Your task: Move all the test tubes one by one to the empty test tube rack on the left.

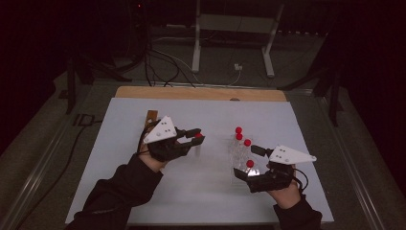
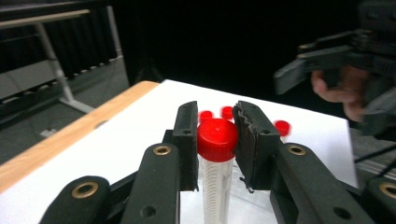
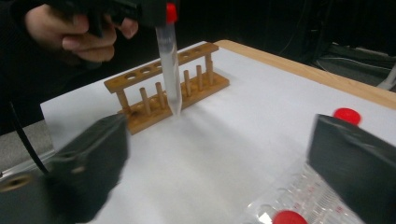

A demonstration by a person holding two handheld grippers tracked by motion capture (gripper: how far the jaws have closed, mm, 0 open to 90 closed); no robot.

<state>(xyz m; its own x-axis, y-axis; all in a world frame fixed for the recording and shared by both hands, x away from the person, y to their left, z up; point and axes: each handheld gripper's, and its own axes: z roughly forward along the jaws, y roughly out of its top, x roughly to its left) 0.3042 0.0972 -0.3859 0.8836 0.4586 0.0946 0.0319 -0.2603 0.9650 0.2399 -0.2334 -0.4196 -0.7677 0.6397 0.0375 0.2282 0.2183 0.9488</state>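
My left gripper (image 1: 197,136) is shut on a clear tube with a red cap (image 2: 217,139), gripping it just below the cap. The tube (image 3: 169,70) hangs upright above the white table, in front of a wooden tube rack (image 3: 163,98). In the high view the rack (image 1: 151,117) lies behind the left hand. Several loose red-capped tubes (image 1: 239,146) lie at the right of the table. My right gripper (image 1: 246,161) stands open beside them, its jaws wide apart over the nearest tubes (image 3: 299,200) and touching none of them.
A white sheet (image 1: 143,191) covers the table, and a wooden strip (image 1: 201,93) runs along the far edge. Beyond it are a metal stand (image 1: 232,28) and cables on the dark floor. The right gripper (image 2: 322,60) appears far off in the left gripper view.
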